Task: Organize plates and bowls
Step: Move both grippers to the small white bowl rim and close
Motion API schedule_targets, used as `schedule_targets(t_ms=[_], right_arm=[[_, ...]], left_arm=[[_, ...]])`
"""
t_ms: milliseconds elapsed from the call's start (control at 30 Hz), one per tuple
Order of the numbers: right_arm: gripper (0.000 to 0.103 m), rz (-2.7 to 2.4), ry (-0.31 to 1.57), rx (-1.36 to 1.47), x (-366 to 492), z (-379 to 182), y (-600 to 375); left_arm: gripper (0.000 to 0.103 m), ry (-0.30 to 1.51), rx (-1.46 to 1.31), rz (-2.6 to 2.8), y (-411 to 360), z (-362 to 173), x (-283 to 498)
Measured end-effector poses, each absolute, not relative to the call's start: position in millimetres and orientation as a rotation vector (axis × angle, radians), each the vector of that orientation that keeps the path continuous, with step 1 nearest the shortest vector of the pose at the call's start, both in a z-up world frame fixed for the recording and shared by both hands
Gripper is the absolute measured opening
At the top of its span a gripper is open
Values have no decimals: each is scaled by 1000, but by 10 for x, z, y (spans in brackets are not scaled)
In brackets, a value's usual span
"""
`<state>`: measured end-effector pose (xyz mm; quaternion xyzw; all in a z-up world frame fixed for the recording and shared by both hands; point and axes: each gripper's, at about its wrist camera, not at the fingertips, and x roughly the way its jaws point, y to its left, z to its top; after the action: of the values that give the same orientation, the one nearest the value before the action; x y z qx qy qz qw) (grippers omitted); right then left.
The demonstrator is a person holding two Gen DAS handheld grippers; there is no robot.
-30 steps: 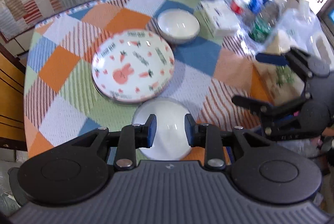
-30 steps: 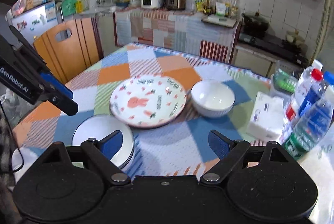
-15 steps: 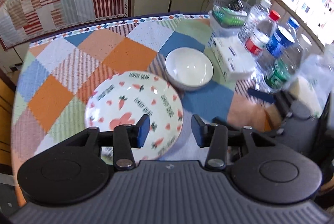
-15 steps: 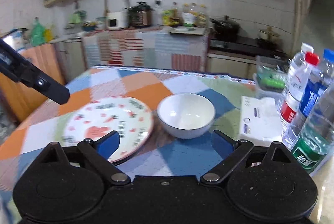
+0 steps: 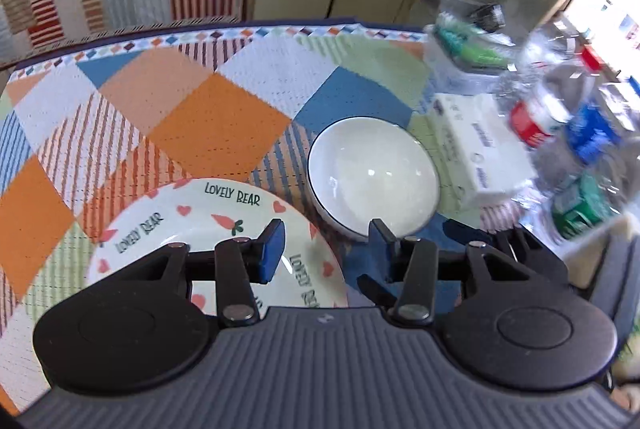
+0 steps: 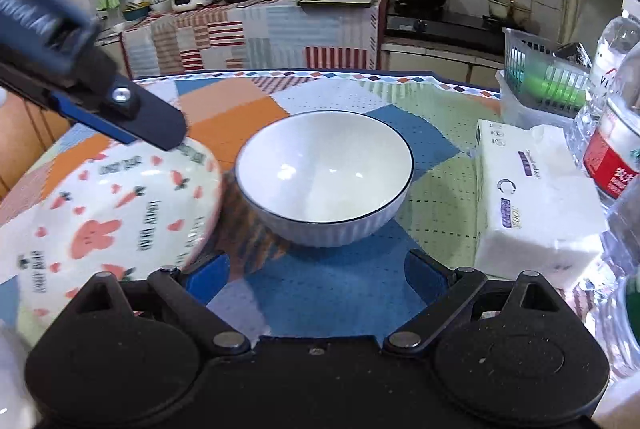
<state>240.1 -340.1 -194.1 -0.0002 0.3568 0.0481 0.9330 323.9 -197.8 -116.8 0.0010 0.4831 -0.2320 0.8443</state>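
Kitchen: tiled wall and cooker at the back, patchwork-clothed counter [image 6: 344, 281] up front, and we're low over it.
Right-hand clutter: water bottles [image 6: 612, 133], a tissue pack [image 6: 532, 197] and a basket [image 6: 540, 81] crowd that edge, so we judge free room lies on the cloth behind and left of the dishes.
Carrot plate [image 5: 224, 225]: flat on the cloth, rim just beside the bowl; we can't tell if they touch.
White bowl [image 6: 324, 173]: upright, mid-counter, empty, dead ahead of our right side.
Right gripper [image 6: 318, 279]: released, jaws spread wide, holding nothing, squared up on the bowl's near wall; we read that as lining up a grab.
Left gripper [image 5: 326, 243]: parted too, empty, hovering over the plate's right rim with the bowl just beyond.
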Motion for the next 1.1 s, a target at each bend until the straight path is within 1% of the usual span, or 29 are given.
schedule_targets(t_ms=[100,200,267,367,400,433,600,667,733,767,900,1100], right_arm=[[96,76,717,7,2477,-2043,-3417],[96,70,700,14,2529,-2086,-3440],[96,80,691,21,2560,-2107,-3450],[96,97,689,45,2614,-2153,-3481],[96,98,692,52,2627,-2172,-3495],[96,98,694,51,2646,-2189,-3495],[96,119,690,60,2682,-2217,-3503],[94,141,691,60,2703,-2210,-3474],[94,161,691,57,2745,-2180,-3443],[94,149,693,54,2772,-2174,-3435],[94,136,698,99,2882,-2199,-3468],[94,130,710,97,2823,-2128,-3450]], left_arm=[[45,1020,-2,-458,-2125,-1305,3357],[42,1021,21,-424,-2248,-1419,3476],[42,1049,15,-432,-2299,-1488,3566],[40,1048,87,-425,-2417,-1539,3627],[39,1045,106,-428,-2446,-1557,3637],[35,1048,114,-433,-2464,-1576,3651],[23,1047,78,-418,-2448,-1637,3715],[23,1070,25,-427,-2393,-1678,3783],[19,1108,-27,-420,-2350,-1738,3851],[18,1113,-43,-418,-2337,-1756,3860],[10,1104,12,-411,-2376,-1782,3821],[9,1140,10,-421,-2354,-1716,3777]])
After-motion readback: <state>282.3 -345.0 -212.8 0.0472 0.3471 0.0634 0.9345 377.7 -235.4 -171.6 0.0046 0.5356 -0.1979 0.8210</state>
